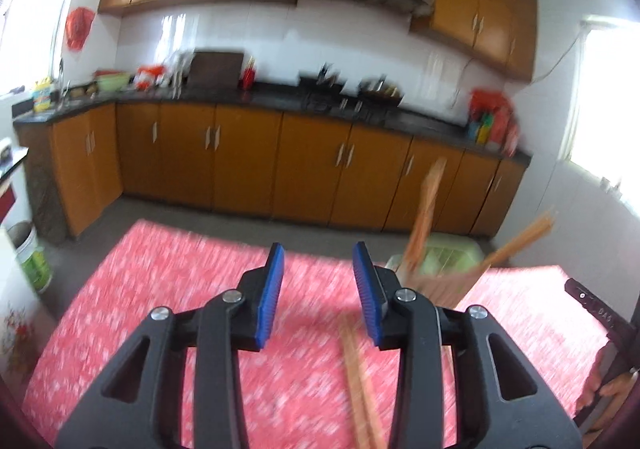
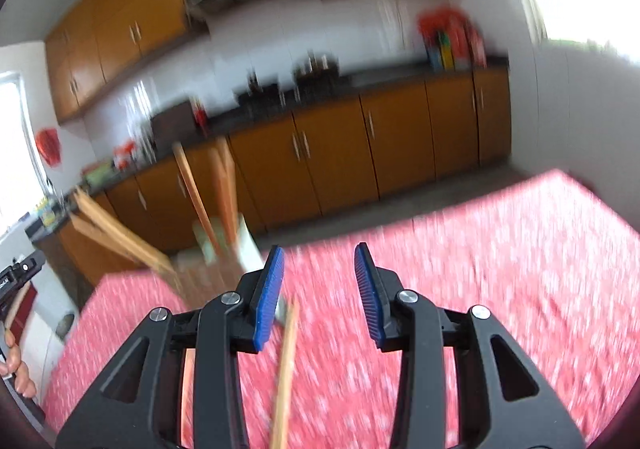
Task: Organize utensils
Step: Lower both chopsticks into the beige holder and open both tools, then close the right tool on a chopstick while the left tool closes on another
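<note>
Both views are blurred by motion. A pale green utensil holder (image 1: 448, 269) stands on the red patterned tablecloth (image 1: 160, 281), with wooden chopsticks (image 1: 424, 217) sticking up out of it. Loose wooden chopsticks (image 1: 360, 381) lie on the cloth under my left gripper (image 1: 318, 293), which is open and empty, left of the holder. In the right wrist view the holder (image 2: 216, 265) with its chopsticks (image 2: 200, 201) is to the left of my right gripper (image 2: 318, 293), which is open and empty. A loose chopstick (image 2: 286, 369) lies on the cloth (image 2: 480, 257) below it.
Orange kitchen cabinets (image 1: 248, 157) under a dark counter (image 1: 280, 99) run along the far wall beyond the table. A bucket (image 1: 32, 257) stands on the floor at left. The other gripper and the hand holding it show at the right edge (image 1: 600, 325).
</note>
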The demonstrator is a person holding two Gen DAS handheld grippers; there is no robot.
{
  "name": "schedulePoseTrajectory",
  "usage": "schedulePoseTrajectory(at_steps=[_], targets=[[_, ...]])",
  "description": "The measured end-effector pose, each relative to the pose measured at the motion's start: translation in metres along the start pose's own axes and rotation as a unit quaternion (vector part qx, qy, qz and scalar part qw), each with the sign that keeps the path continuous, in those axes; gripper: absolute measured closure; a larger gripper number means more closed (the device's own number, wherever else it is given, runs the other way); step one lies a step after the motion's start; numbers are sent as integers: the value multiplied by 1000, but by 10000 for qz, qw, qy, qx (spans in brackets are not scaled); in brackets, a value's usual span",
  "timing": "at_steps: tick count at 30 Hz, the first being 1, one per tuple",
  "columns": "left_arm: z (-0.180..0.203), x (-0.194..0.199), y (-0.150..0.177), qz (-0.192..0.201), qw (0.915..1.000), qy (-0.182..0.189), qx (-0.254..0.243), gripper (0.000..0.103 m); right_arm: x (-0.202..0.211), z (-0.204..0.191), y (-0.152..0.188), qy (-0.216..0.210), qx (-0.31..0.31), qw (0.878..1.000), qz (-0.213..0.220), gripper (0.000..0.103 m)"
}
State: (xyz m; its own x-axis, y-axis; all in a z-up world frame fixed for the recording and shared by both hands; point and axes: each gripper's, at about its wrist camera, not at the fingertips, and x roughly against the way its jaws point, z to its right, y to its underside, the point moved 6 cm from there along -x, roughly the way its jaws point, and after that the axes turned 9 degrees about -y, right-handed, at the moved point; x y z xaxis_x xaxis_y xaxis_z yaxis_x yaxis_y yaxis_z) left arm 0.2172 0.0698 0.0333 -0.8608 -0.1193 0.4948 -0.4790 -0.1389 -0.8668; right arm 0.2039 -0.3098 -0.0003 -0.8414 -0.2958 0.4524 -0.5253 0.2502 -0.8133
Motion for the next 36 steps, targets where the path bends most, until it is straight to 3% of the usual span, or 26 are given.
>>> schedulePoseTrajectory(at_steps=[6, 11, 17, 27, 29, 32, 36], targets=[[-18, -46, 87, -1123, 9935, -176, -109, 67, -49, 6, 87, -390, -314, 9882, -1448, 74], [-10, -57, 119, -1512, 9885, -54, -69, 67, -71, -10, 122, -582, -258, 9792, -1925, 77], [5, -59, 134, -1623, 9864, 73, -227, 67, -84, -22, 139, -419, 35, 9746, -2199, 79], [21, -62, 144, -1755, 9836, 236, -336, 67, -89, -25, 142, -303, 427, 9742, -2197, 79], [25, -63, 148, -1799, 9826, 280, -363, 67, -89, -29, 146, -210, 612, 9733, -2201, 82], [31, -64, 153, -1838, 9815, 348, -417, 67, -90, -30, 148, -9, 816, 9724, -2184, 95], [41, -64, 160, -1889, 9796, 465, -510, 67, -91, -8, 140, 380, 606, 9764, -2038, 95]])
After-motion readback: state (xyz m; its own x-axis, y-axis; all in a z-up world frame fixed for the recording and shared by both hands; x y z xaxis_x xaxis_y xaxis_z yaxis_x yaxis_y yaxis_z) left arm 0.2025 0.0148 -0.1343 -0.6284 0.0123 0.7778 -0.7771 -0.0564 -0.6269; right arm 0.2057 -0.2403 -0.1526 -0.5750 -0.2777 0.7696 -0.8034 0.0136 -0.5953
